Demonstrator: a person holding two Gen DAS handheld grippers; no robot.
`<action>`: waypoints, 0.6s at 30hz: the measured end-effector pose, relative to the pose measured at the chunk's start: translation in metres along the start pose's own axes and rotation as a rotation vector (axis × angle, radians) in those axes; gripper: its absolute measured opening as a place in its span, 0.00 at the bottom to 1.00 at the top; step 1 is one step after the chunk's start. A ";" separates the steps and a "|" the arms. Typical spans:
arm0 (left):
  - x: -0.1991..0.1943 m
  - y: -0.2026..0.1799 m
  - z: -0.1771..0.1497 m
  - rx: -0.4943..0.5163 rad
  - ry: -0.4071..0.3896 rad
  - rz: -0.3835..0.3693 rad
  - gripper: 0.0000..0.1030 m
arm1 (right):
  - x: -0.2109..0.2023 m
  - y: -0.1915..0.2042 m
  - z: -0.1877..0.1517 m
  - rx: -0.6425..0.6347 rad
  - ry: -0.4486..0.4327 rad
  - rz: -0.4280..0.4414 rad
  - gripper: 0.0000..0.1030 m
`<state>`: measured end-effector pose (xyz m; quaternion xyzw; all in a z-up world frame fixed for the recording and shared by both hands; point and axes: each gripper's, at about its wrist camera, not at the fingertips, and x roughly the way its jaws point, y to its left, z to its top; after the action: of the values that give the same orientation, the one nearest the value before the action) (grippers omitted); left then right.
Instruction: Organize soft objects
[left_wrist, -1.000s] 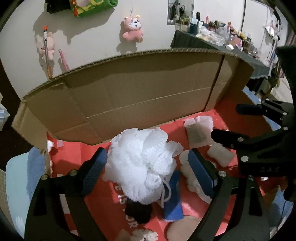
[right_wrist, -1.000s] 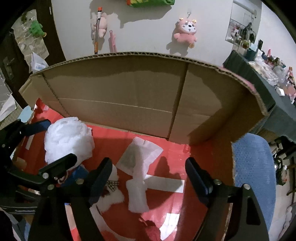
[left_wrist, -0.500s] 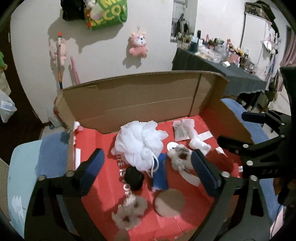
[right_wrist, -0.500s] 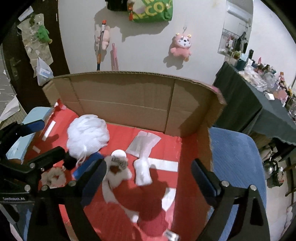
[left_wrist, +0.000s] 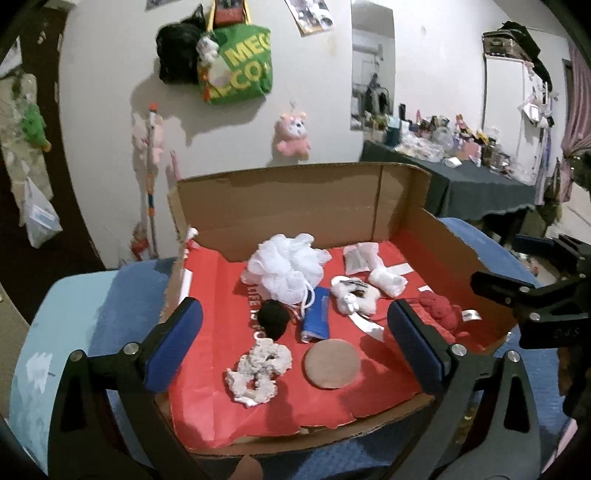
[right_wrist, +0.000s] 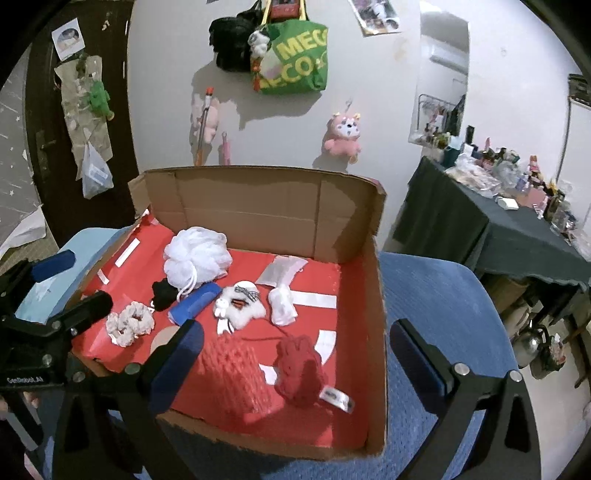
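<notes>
A shallow brown cardboard box (left_wrist: 280, 206) lined with red paper holds a fluffy white mesh bath pouf (left_wrist: 286, 264), a round tan pad (left_wrist: 331, 363), a cream scrunchie (left_wrist: 258, 369) and a red knitted piece (right_wrist: 299, 369). The box rests on a blue cushion (right_wrist: 443, 295). Both the left tongs (left_wrist: 291, 345) and right tongs (right_wrist: 295, 365) have just been opening; they gape apart, empty.

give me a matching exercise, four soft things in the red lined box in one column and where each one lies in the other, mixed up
Things:
1. fluffy white mesh bath pouf
2. flat round tan pad
3. red knitted plush
4. beige ruffled scrunchie

Places:
A. near the box's right wall, at the front
B. towards the back, near the cardboard wall
C. front of the box, left of the tan pad
D. front of the box, just ahead of the blue roll

Pairs: 1-B, 2-D, 3-A, 4-C
</notes>
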<state>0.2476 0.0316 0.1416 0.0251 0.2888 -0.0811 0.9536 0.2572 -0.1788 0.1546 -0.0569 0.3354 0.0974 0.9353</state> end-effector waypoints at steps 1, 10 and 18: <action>-0.002 -0.001 -0.002 0.002 -0.014 0.014 0.99 | -0.001 -0.001 -0.004 0.004 -0.013 -0.004 1.00; -0.002 -0.007 -0.017 0.023 -0.092 0.070 0.99 | 0.015 0.008 -0.029 -0.028 -0.073 -0.040 1.00; 0.015 -0.003 -0.030 -0.011 -0.082 0.057 0.99 | 0.030 0.007 -0.039 -0.008 -0.090 -0.020 1.00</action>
<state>0.2432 0.0290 0.1085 0.0246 0.2490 -0.0534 0.9667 0.2542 -0.1742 0.1053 -0.0594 0.2920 0.0916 0.9502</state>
